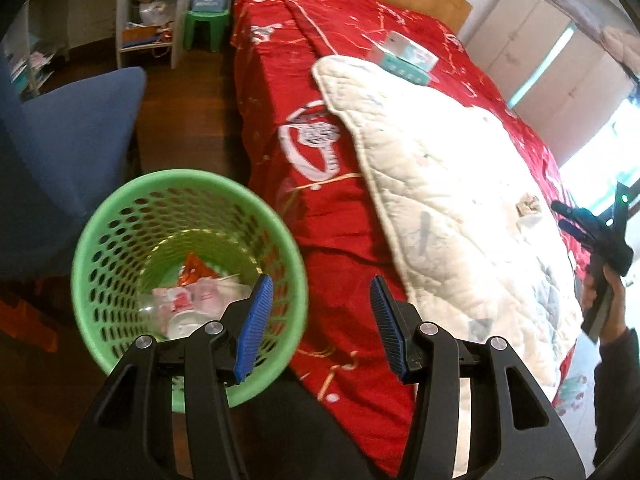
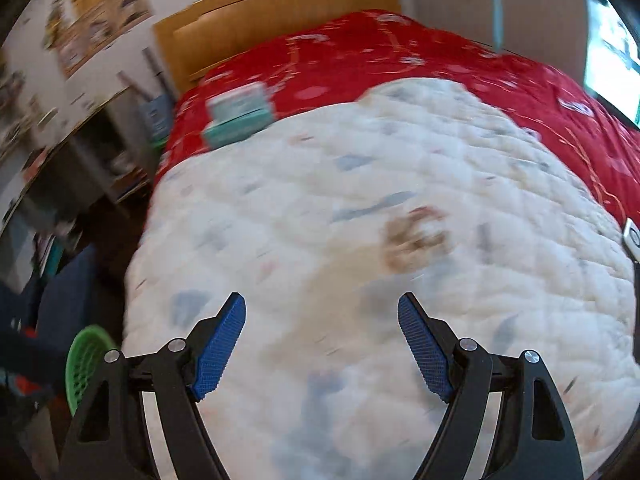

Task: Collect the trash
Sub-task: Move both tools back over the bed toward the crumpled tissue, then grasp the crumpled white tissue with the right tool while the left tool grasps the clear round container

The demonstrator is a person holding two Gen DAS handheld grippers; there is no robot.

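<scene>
A green perforated trash basket [image 1: 120,216] stands on the floor beside the bed and holds several wrappers [image 1: 192,292]. My left gripper [image 1: 322,292] is open and empty, above the basket's right rim and the bed's edge. A crumpled brownish piece of trash [image 2: 414,236] lies on the white quilt [image 2: 320,184]; it also shows in the left wrist view [image 1: 529,203]. My right gripper [image 2: 322,312] is open and empty, above the quilt, short of that trash. It appears at the right edge of the left wrist view [image 1: 576,222]. The basket shows at lower left in the right wrist view [image 2: 86,354].
A red bedspread [image 1: 340,240] covers the bed with a wooden headboard [image 2: 280,12]. A teal and white box [image 1: 404,58] lies near the pillow end. A blue chair [image 1: 68,152], green stool [image 1: 208,26] and shelves [image 1: 148,4] stand left of the bed.
</scene>
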